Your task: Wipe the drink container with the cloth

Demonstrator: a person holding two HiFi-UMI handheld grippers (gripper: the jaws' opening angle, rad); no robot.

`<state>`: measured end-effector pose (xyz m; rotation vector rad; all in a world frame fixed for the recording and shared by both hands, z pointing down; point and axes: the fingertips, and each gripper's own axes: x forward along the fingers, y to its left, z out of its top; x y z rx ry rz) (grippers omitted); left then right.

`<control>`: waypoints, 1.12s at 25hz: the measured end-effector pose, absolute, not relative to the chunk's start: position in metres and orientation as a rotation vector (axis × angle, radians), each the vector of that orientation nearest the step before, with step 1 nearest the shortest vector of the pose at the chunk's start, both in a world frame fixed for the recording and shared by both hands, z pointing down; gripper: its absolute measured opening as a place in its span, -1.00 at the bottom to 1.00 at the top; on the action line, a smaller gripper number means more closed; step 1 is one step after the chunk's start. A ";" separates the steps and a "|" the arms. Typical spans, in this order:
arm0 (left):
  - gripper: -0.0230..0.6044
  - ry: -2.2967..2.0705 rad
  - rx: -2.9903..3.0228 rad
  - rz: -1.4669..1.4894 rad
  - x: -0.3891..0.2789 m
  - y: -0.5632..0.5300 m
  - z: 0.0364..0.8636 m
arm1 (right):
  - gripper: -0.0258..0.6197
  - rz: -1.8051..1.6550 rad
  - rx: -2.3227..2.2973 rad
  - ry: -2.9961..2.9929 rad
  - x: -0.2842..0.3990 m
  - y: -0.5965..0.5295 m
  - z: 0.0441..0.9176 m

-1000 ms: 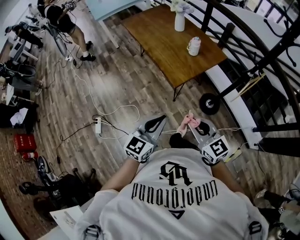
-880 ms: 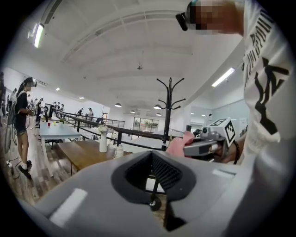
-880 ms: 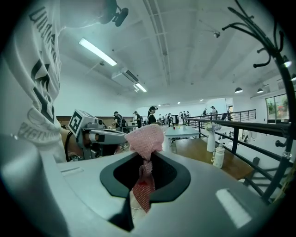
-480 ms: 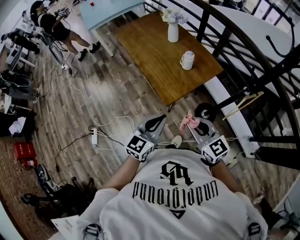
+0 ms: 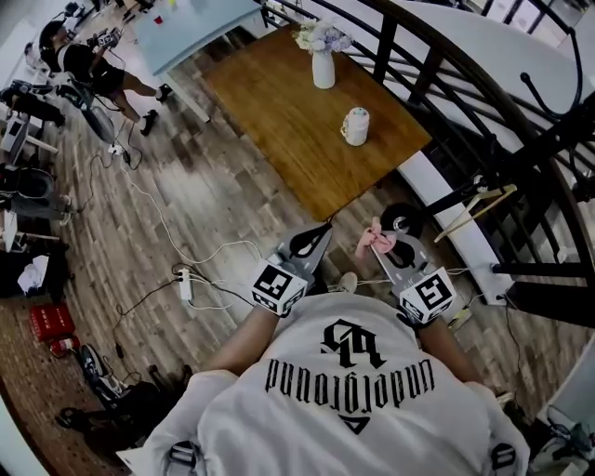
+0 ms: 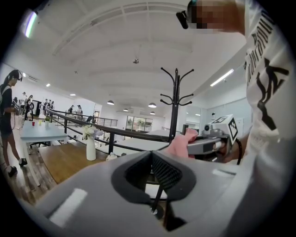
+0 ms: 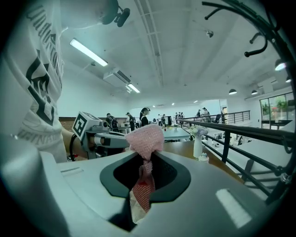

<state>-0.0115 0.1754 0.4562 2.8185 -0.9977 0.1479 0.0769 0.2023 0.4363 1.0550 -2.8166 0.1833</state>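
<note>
The drink container [image 5: 355, 126], a pale lidded jug, stands on the wooden table [image 5: 279, 121] well ahead of me; it shows small in the left gripper view [image 6: 111, 157] and in the right gripper view [image 7: 202, 157]. My right gripper [image 5: 383, 244] is shut on a pink cloth [image 5: 374, 240], which bunches above its jaws [image 7: 144, 141] and also shows in the left gripper view [image 6: 181, 146]. My left gripper [image 5: 313, 240] is shut with nothing in it [image 6: 152, 157]. Both grippers point roughly level toward the table, short of its near corner.
A white vase with flowers [image 5: 322, 58] stands at the table's far side. A dark railing [image 5: 465, 112] runs along the right. Cables and a power strip [image 5: 184, 286] lie on the plank floor at left. A person [image 5: 84, 65] stands at far left by a light table [image 5: 191, 23].
The table, jug and vase have slid left and nearer in the head view as I walk toward them. Both grippers keep their pose, the cloth still held.
</note>
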 end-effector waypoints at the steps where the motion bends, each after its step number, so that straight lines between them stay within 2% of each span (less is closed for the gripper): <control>1: -0.77 -0.984 2.824 0.148 -0.009 0.172 0.458 | -0.79 0.183 1.064 -2.813 0.078 0.199 0.438; 7: -0.77 -0.920 2.852 0.138 -0.007 0.132 0.457 | -0.79 0.183 1.120 -2.781 0.078 0.167 0.434; 28: -0.76 -0.650 2.939 0.167 -0.079 -0.065 0.451 | -0.79 0.185 1.335 -2.685 0.005 -0.026 0.427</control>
